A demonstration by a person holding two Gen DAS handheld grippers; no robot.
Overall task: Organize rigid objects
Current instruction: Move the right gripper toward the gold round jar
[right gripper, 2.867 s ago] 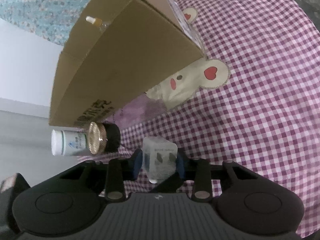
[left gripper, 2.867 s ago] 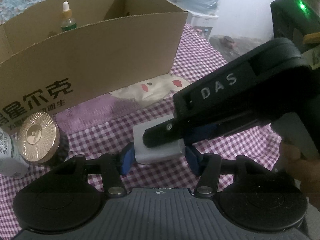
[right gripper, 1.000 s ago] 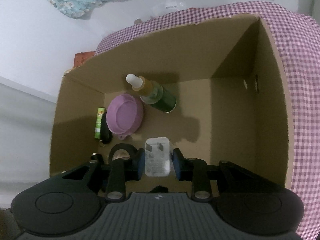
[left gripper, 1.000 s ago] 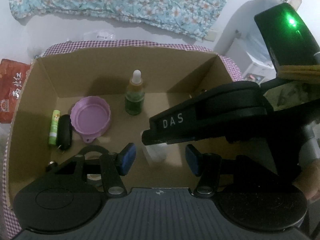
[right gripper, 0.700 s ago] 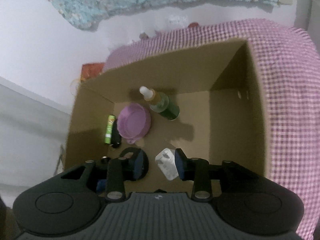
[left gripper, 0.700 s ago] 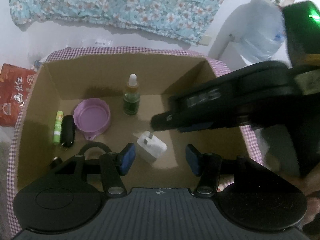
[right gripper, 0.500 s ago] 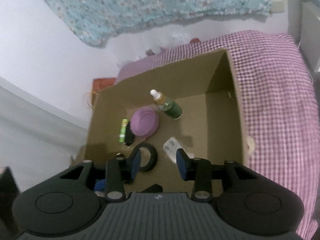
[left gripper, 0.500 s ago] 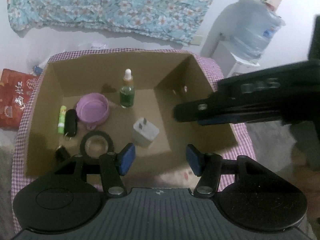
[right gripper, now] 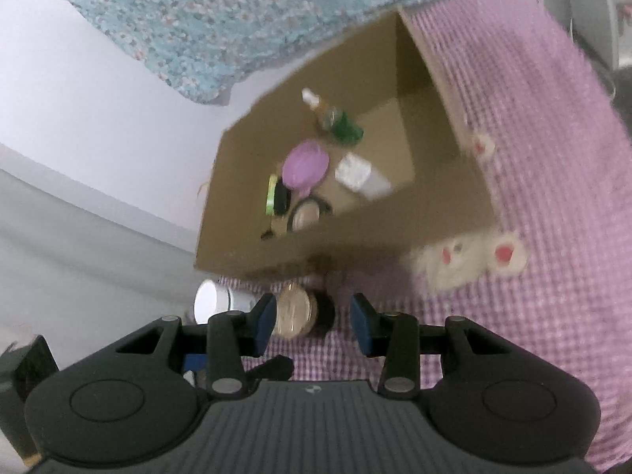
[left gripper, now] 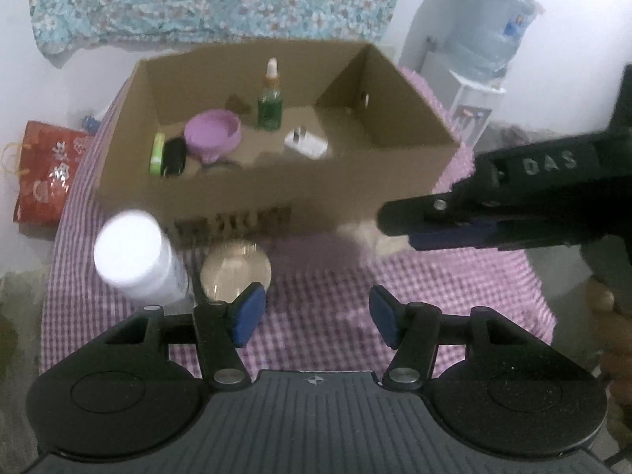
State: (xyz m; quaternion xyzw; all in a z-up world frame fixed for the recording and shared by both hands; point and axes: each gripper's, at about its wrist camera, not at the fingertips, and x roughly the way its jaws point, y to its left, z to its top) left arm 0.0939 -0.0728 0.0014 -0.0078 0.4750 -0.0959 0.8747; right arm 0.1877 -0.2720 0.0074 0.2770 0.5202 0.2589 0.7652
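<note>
The white charger plug (left gripper: 306, 143) lay on the floor of the cardboard box (left gripper: 252, 193), in the upper middle of the left wrist view, near a green dropper bottle (left gripper: 269, 106) and a purple round lid (left gripper: 213, 132), with a green tube (left gripper: 157, 153) and a small black item (left gripper: 174, 156) toward the box's left side. Both grippers were outside the box, low in their frames over the purple checked cloth (left gripper: 316, 276). The left gripper (left gripper: 314, 316) stood with its blue pads apart and nothing between them. The right gripper (right gripper: 312, 322) had only a moderate gap and gripped nothing; its jaws had just been opening. From the left wrist it showed as a black arm entering at the right edge. The placing step looked finished, and the next pick seemed to be starting. Two things waited outside, in front of the box's near wall: a gold-lidded jar (right gripper: 302, 312), which sat just beyond the right gripper's fingertips, and a white bottle (left gripper: 136, 262) beside it. The next move probably called for the right gripper to open further, since the jar looked wider than the present gap, then close across its dark body and lift it over the wall.
</note>
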